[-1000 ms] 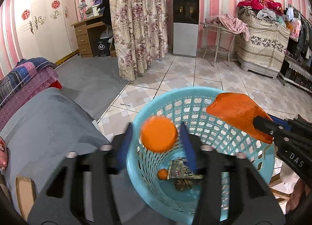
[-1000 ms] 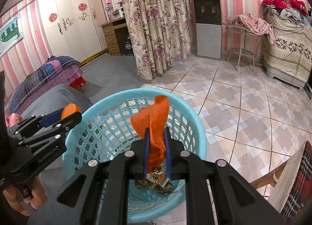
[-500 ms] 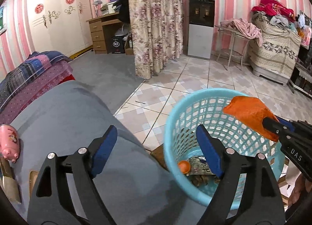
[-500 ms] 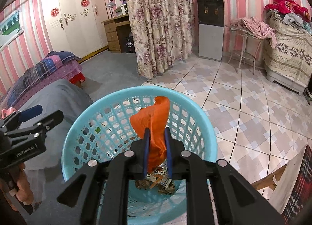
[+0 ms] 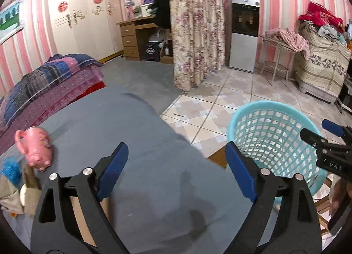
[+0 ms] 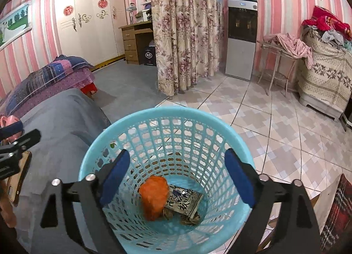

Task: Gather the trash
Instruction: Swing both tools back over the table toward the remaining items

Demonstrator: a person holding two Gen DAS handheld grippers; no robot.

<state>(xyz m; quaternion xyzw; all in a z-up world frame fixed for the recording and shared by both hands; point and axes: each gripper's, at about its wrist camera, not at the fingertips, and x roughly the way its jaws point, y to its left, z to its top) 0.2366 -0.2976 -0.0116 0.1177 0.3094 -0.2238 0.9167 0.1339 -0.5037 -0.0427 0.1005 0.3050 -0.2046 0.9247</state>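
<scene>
Right wrist view: the right gripper (image 6: 176,174), fingers spread and empty, hangs over the turquoise lattice plastic basket (image 6: 105,141), whose floor holds crumpled orange plastic trash (image 6: 154,196). Left wrist view alone shows the left gripper (image 5: 176,165), likewise spread, left of the basket above grey cloth (image 5: 123,126) bearing a pink ceramic pig (image 5: 36,143).

I take the blue basket (image 6: 140,128) as my landmark. Its mouth is unobstructed from above; my right gripper (image 6: 176,177) hangs over it with jaws spread wide and nothing between them. At the basket's bottom an orange wrapper (image 6: 154,196) and a printed packet (image 6: 183,201) cover most of the floor. Left of the basket, the grey table (image 5: 136,135) is bare under my left gripper (image 5: 176,170), jaws also wide apart. Farther left of the basket, near the table's edge, a pink piggy bank (image 5: 36,147) and a blue scrubber (image 5: 10,170) stand in the way.
</scene>
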